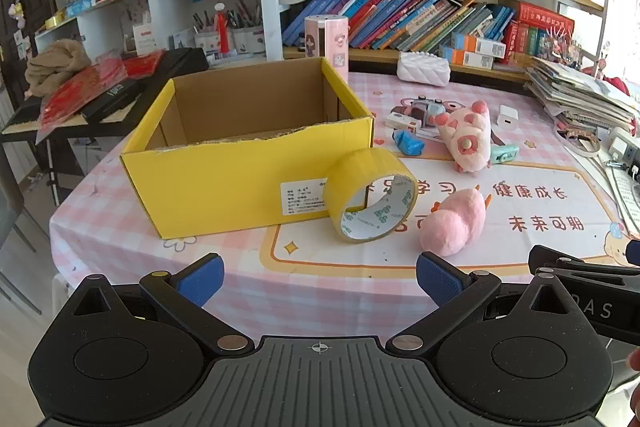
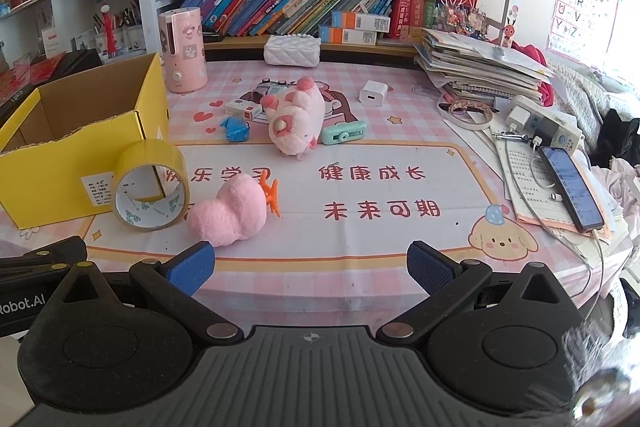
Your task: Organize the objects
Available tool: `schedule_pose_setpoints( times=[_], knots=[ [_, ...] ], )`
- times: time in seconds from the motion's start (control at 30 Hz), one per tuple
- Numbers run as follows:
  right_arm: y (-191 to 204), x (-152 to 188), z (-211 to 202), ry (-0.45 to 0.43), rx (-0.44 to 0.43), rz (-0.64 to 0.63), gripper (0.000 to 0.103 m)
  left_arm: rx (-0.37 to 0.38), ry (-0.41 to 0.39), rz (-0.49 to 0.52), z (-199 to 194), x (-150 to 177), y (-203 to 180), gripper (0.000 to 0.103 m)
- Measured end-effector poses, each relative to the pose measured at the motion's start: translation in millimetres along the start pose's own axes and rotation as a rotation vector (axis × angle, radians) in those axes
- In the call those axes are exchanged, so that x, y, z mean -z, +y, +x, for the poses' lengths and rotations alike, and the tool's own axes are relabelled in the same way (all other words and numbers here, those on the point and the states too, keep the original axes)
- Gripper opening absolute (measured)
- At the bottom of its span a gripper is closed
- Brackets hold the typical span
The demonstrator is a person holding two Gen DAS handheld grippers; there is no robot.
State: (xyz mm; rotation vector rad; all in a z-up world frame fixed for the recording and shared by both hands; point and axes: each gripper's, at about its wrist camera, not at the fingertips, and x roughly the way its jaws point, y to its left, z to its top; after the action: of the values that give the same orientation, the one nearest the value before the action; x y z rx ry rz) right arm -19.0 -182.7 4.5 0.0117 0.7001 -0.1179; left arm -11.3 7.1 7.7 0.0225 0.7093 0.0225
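An open yellow cardboard box stands on the pink table, its visible inside empty. A yellow tape roll leans on edge against its front. A pink heart plush lies beside the roll. Farther back lie a pink pig plush, a blue toy, a teal gadget, a small white box and a white charger. My left gripper and right gripper are open and empty at the table's near edge.
A pink cylinder appliance and a white quilted case stand at the back. A paper stack, a power strip and a phone lie at the right. Bookshelves run behind.
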Motion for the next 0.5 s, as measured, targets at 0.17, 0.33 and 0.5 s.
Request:
schedule_pose_setpoints(
  times=[0.17,0.33,0.5],
  knots=[
    [3.3,0.5,-3.7,-0.005,-0.005,0.001,0.103,-0.006,-0.005,0.003,-1.7,0.3,-0.5,0.103],
    [3.1,0.9,-3.3,-0.005,-0.005,0.002,0.103,-0.005,-0.005,0.004,-1.8,0.5,-0.6,0.103],
    [2.5,0.8,-2.6,-0.006,-0.006,0.004,0.103,-0.004,-0.003,0.007,-0.8,-0.1,-1.9,0.103]
  ],
)
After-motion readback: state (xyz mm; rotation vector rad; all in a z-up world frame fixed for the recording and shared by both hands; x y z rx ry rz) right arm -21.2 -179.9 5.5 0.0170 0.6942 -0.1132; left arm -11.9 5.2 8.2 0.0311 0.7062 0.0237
